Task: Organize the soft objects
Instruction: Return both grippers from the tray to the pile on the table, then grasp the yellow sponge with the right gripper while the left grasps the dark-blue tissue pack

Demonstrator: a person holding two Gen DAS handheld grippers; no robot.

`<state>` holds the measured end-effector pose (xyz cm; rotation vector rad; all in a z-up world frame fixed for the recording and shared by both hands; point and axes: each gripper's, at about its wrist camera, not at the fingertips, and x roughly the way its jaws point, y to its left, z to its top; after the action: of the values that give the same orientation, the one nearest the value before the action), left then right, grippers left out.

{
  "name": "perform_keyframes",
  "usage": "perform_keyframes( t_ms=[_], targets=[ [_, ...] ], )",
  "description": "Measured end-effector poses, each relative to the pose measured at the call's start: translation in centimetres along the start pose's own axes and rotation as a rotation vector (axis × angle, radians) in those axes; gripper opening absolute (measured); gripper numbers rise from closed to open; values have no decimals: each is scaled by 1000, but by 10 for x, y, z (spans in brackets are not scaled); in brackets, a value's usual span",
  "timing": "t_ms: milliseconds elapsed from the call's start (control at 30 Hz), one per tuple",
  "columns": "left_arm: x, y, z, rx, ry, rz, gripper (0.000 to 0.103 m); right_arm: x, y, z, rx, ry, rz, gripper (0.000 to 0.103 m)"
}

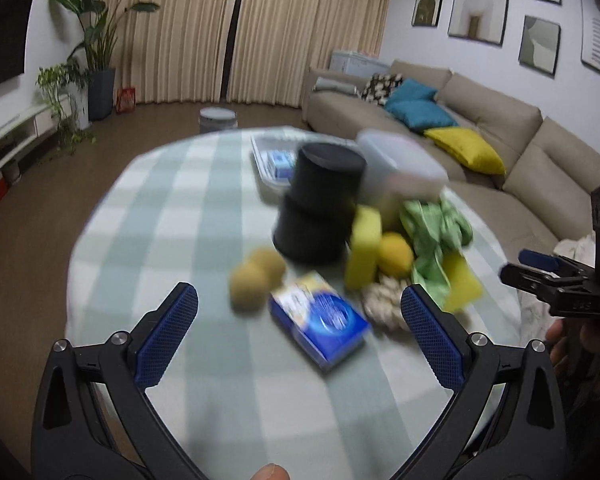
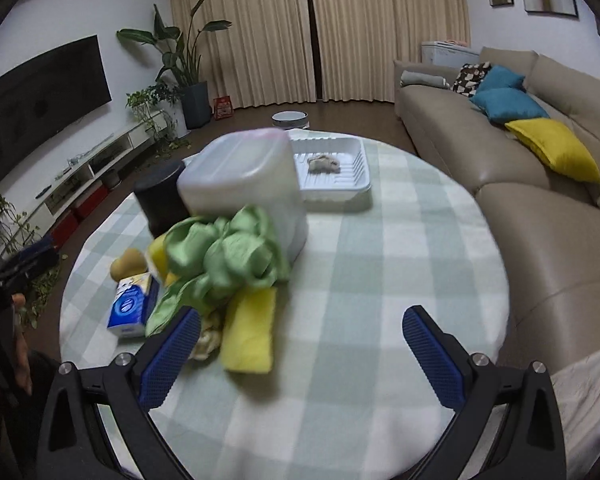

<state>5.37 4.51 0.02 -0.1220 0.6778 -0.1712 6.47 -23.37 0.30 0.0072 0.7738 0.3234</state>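
A pile sits on the round checked table (image 2: 360,280): a crumpled green cloth (image 2: 228,256) (image 1: 436,232), two yellow sponges (image 2: 250,332) (image 1: 364,252), a beige knit item (image 1: 384,304), a blue tissue pack (image 1: 320,316) (image 2: 130,306), a lemon (image 1: 396,254) and two potatoes (image 1: 256,276). A white tray (image 2: 356,188) at the far side holds a small grey cloth (image 2: 323,164). My left gripper (image 1: 300,320) is open above the tissue pack. My right gripper (image 2: 300,340) is open, its left finger beside the sponge.
A black cylinder (image 1: 320,204) and a translucent plastic container (image 2: 244,184) stand behind the pile. A beige sofa (image 2: 540,200) with cushions lies to the right of the table. A TV, shelf and plants stand on the left.
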Motion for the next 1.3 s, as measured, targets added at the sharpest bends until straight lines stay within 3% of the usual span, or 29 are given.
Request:
perform_keyframes(
  t_ms=[267, 567, 733, 900, 1300],
  targets=[
    [12, -20, -40, -26, 98, 22, 103, 20, 20, -21, 23, 23, -8, 103],
    [26, -24, -35, 1, 100, 121, 103, 46, 17, -23, 58, 68, -49, 103],
    [33, -22, -36, -4, 114, 125, 103, 54, 20, -21, 61, 82, -45, 102],
    [36, -19, -35, -23, 114, 126, 103, 63, 20, -20, 82, 114, -40, 93],
    [45, -16, -35, -51, 137, 123, 103, 66, 23, -20, 74, 123, -41, 88]
  ],
)
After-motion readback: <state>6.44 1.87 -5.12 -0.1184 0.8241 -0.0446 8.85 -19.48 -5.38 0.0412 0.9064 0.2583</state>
